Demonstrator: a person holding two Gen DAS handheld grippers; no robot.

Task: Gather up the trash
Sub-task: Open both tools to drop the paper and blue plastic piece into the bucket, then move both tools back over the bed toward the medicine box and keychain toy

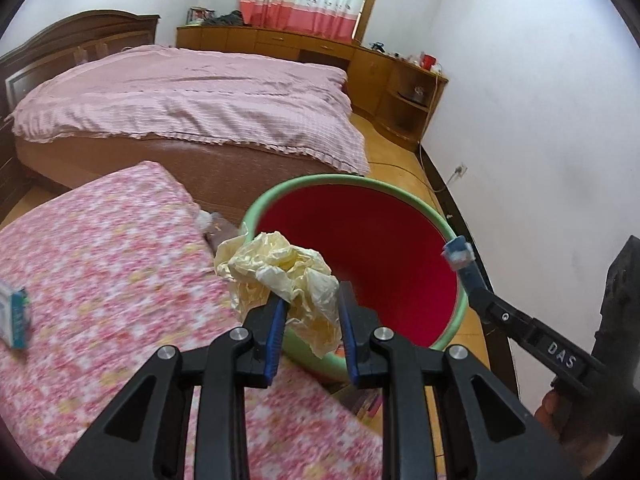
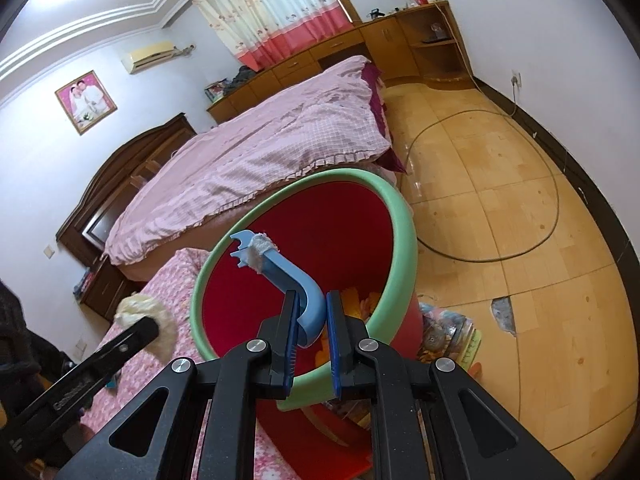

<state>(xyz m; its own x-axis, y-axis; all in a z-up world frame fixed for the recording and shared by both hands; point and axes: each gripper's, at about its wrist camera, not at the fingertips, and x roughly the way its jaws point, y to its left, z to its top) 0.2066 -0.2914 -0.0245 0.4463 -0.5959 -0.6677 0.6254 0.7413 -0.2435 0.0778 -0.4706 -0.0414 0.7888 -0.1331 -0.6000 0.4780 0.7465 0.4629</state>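
Left wrist view shows your left claw [image 1: 312, 304] clamped on a crumpled yellow bag [image 1: 280, 276], which hangs over the near rim of the bin [image 1: 352, 180], just past the edge of the flowered mattress [image 1: 100, 264]. Your right claw [image 2: 312, 312] is pinched narrow on the bent stem of a blue plastic piece [image 2: 280, 268], whose taped tip reaches out above the bin's red mouth.

Both loads are at the bin, so by my judgement the step in hand is the drop. Bring the bag further in over the red interior before you let go: most of it is above the rim and the mattress edge, and a light bag released there could slide back onto the mattress or down to the floor. Open the left claw fully, since thin film tends to cling to a pad.

The blue piece looks stiffer and should fall cleanly, but its long end points across the opening; tip it downward so it does not catch the far rim. Keep the two claws apart while you release.

A small box [image 1: 14, 316] lies at the mattress's left edge, uncollected.
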